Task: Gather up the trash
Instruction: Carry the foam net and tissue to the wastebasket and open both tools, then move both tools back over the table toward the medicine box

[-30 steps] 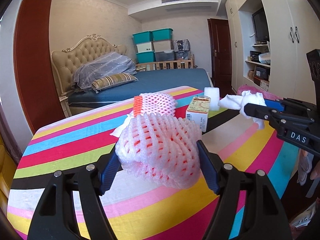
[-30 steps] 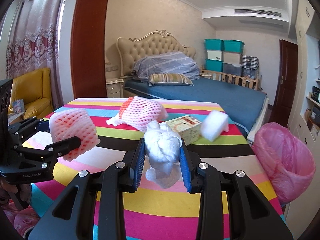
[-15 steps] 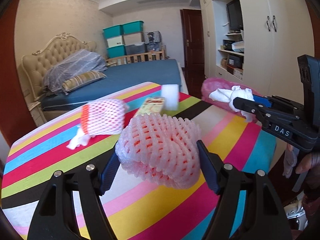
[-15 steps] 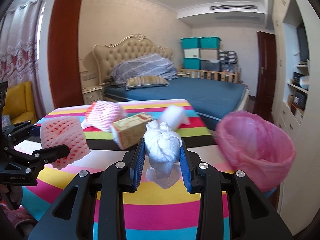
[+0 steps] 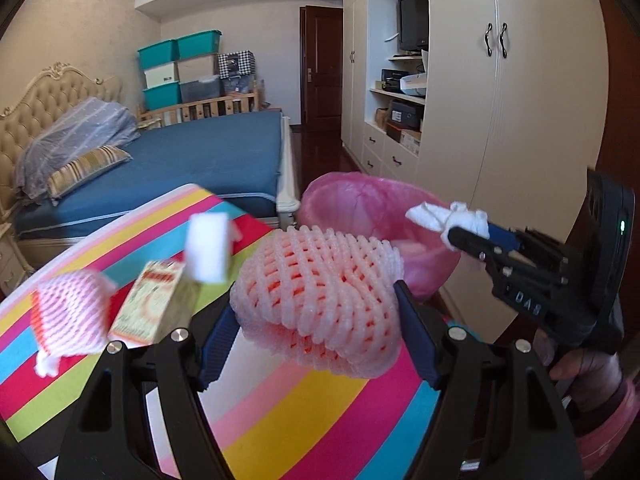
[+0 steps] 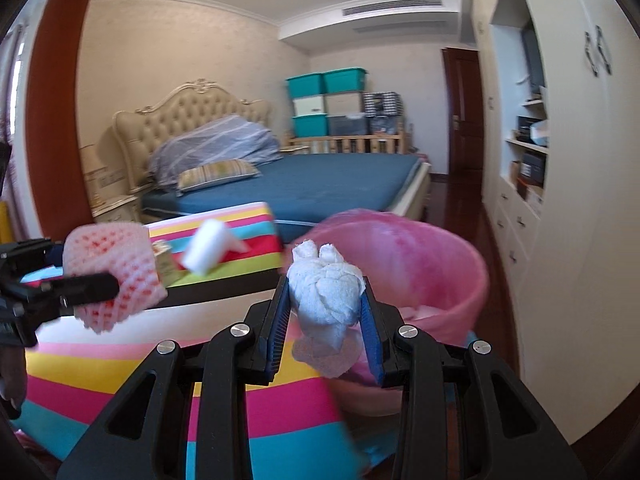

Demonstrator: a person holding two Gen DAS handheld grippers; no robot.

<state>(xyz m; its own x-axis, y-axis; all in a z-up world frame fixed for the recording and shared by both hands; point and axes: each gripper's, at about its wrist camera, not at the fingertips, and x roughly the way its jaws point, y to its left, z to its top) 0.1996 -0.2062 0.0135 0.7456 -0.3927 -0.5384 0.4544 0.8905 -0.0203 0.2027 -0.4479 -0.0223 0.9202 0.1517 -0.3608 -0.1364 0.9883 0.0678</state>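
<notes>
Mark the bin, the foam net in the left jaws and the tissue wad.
bin (image 6: 478, 280), right wrist view, on its pink-bagged rim
foam net (image 5: 320, 296), left wrist view, on its middle
tissue wad (image 6: 326, 292), right wrist view, on its bulk between the jaws

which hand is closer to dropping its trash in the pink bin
Right. The right hand-held gripper holds its white tissue wad at the pink bin's rim; the left hand-held gripper's foam net sits over the table.

Bedroom, beige walls. Bed (image 6: 320, 184) with blue cover, tufted cream headboard (image 6: 188, 120), striped pillow (image 5: 86, 168). Teal and grey storage bins (image 6: 326, 100) stacked behind wooden rail. Dark wooden door (image 5: 322, 68). Cream wardrobe (image 5: 520, 100) with open shelves, TV (image 5: 412, 18). Dark wood floor. Ceiling light on.
</notes>
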